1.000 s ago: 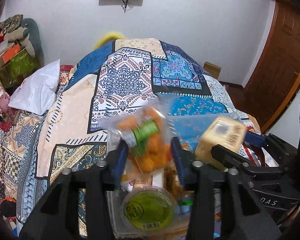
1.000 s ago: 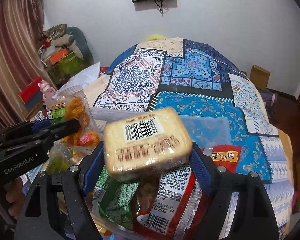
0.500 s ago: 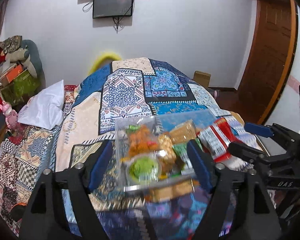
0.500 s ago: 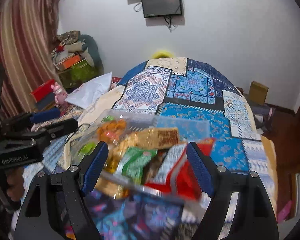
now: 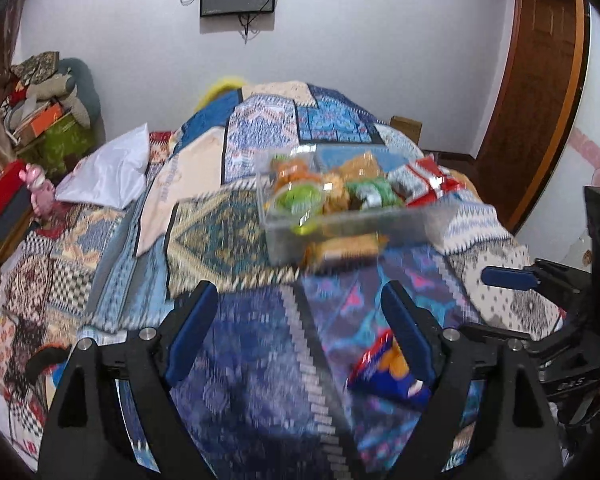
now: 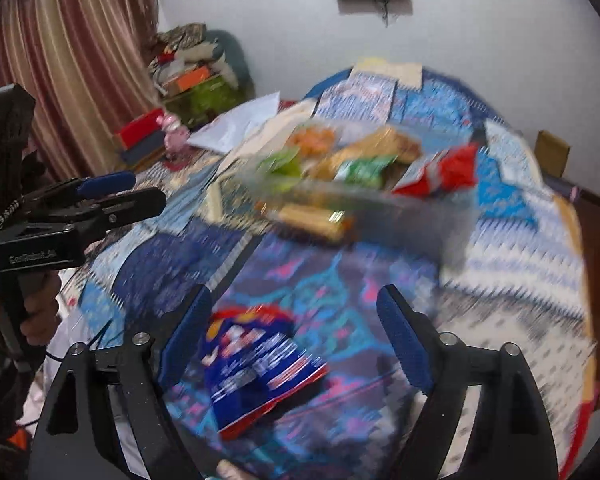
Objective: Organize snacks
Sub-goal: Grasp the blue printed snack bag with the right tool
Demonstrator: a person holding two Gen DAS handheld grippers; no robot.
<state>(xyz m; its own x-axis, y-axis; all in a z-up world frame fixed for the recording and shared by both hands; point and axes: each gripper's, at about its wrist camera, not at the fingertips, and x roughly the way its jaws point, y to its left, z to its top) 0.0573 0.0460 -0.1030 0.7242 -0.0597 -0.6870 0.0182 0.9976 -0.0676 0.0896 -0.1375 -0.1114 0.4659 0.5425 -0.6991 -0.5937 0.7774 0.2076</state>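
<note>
A clear, rigid plastic bin (image 5: 342, 226), rectangular with rounded corners, sits on the quilt (image 5: 236, 240), a soft patchwork of blue, cream and teal prints that covers the bed. The bin is heaped with crinkly snack packs: an orange bag (image 5: 294, 170), a round green-lidded cup (image 5: 300, 200), a shiny green pack (image 5: 374, 194) and a glossy red-and-silver bag (image 5: 422, 180) that spills over the right rim. A flat tan wrapped cake shows through the near wall. Well apart from the bin, nearer the cameras, a blue foil bag (image 6: 256, 364) with red edging lies flat on the quilt. The left gripper (image 5: 300, 336) has its jaws opening, its ribbed blue pads spread wide over bare quilt with nothing between them. The right gripper (image 6: 296, 340) is opening too; the blue bag lies below the gap between its pads, nearer the left pad, and whether that pad touches it is lost in blur. A white pillow (image 5: 108, 172) lies at the quilt's left.
</note>
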